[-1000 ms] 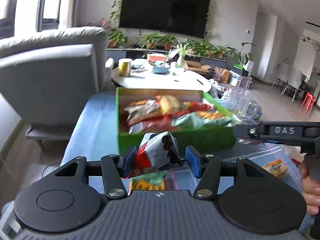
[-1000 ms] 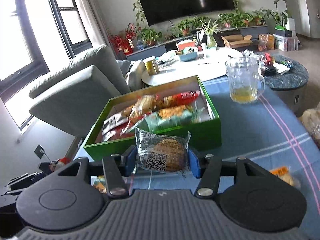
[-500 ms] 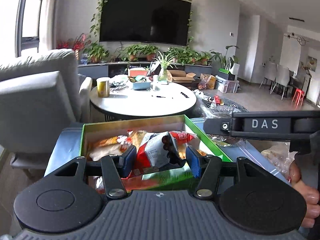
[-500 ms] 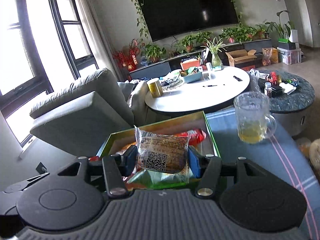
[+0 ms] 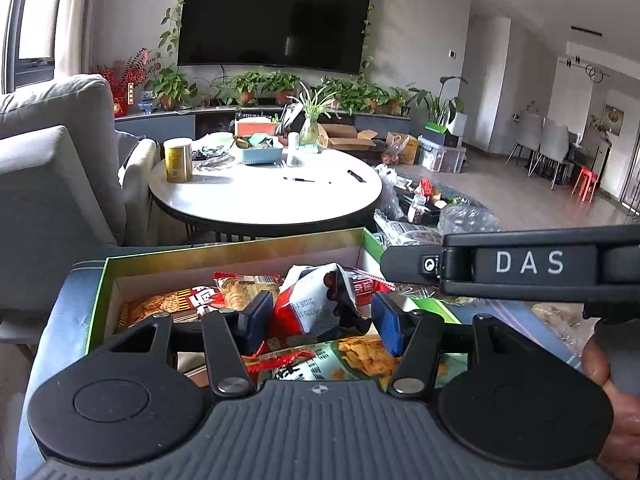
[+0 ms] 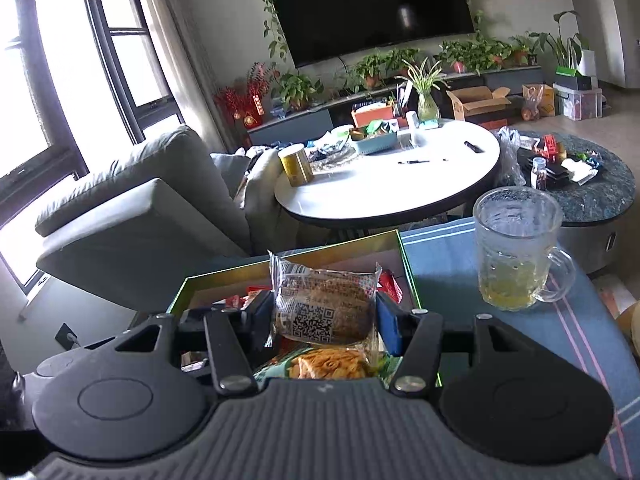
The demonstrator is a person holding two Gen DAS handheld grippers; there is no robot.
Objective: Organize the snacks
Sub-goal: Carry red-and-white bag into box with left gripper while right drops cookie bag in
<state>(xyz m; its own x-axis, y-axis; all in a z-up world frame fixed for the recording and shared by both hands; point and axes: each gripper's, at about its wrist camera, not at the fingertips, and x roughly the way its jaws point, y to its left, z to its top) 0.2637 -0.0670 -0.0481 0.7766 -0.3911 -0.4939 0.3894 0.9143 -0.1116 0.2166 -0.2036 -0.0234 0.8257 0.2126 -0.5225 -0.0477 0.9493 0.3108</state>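
While both hands hover over the green cardboard box point(image 5: 236, 249) of snack packets on the blue cloth, the left gripper point(image 5: 318, 322) clamps a crumpled red-and-white snack packet point(image 5: 310, 304), and the right gripper point(image 6: 324, 316) holds a clear-wrapped brown cake with a QR label point(image 6: 324, 300) between its pads. Judged from this, the step in hand is placing both in the box: each should be lowered onto a free patch, released only once resting, one hand at a time, keeping clear of the glass mug point(image 6: 516, 256).
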